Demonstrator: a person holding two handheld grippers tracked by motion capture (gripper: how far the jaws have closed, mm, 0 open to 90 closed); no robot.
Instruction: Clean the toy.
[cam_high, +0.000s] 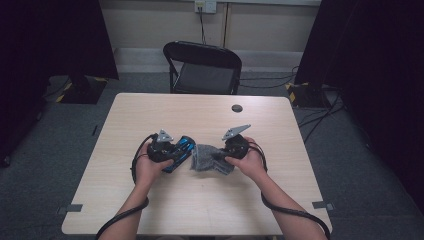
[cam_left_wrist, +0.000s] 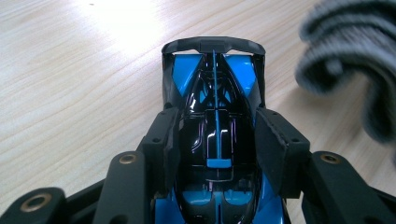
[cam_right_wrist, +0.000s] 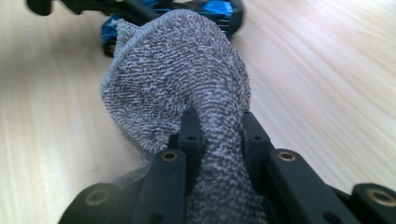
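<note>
A black and blue toy race car lies on the wooden table, and my left gripper is shut on its body, one pad on each flank. In the high view the car pokes out to the right of the left gripper. A grey terry cloth is bunched between the pads of my right gripper, which is shut on it. The cloth hangs between the two hands in the high view, just right of the car, beside the right gripper. The cloth's edge shows at the upper right of the left gripper view.
A black folding chair stands behind the table's far edge. A round dark cable port sits near the far right of the tabletop. Cables trail from both grippers toward the near edge. Bare wood surrounds the hands.
</note>
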